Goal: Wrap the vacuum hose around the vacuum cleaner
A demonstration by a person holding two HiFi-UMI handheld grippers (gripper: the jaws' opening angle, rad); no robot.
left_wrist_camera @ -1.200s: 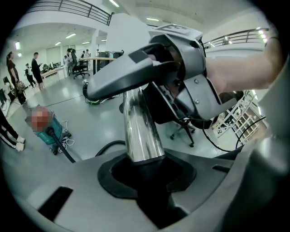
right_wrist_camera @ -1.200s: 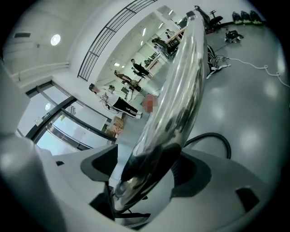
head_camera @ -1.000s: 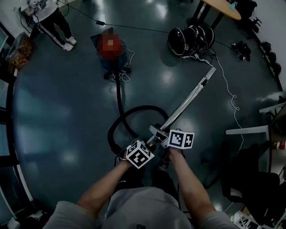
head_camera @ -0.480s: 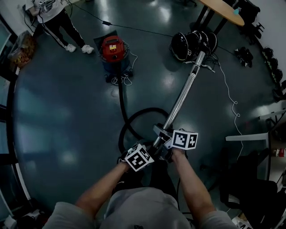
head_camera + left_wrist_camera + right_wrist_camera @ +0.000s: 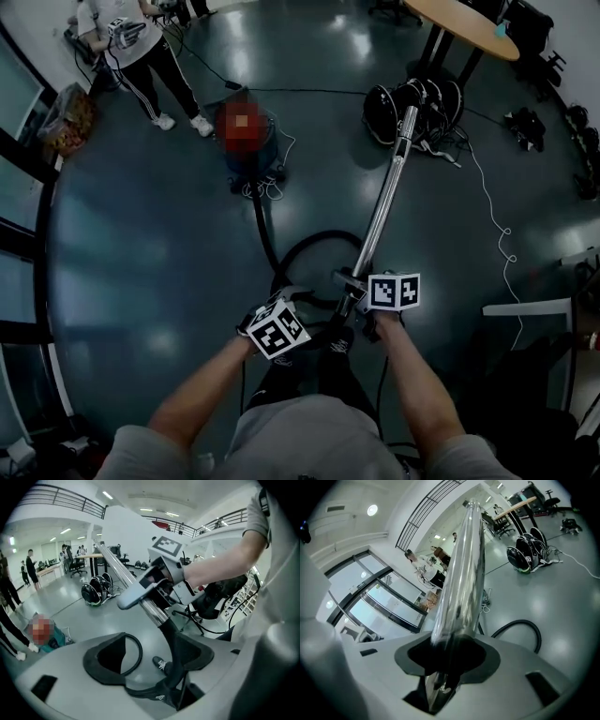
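Note:
The vacuum cleaner [image 5: 253, 155] stands on the dark floor ahead, its black hose [image 5: 265, 234] running toward me and curling into a loop. My right gripper [image 5: 361, 292] is shut on the chrome wand [image 5: 384, 202], which slants up and away; the wand [image 5: 457, 573] fills the right gripper's [image 5: 445, 658] jaws. My left gripper [image 5: 298, 307] sits just left of the handle. Its jaws are opening around the black hose cuff [image 5: 176, 644], which passes loosely through the left gripper [image 5: 152, 663] near the right pad. The vacuum cleaner [image 5: 51, 639] shows at far left.
A person [image 5: 141, 47] stands beyond the vacuum at top left. Black helmets [image 5: 398, 94] lie by a round table [image 5: 469, 19]. A white cable [image 5: 497, 216] trails across the floor at right, near a white table edge [image 5: 525, 307]. Glass walls line the left side.
The wand has swung from slanting right toward more upright. My left gripper has slid left off the handle and opened. My right gripper has closed on the wand.

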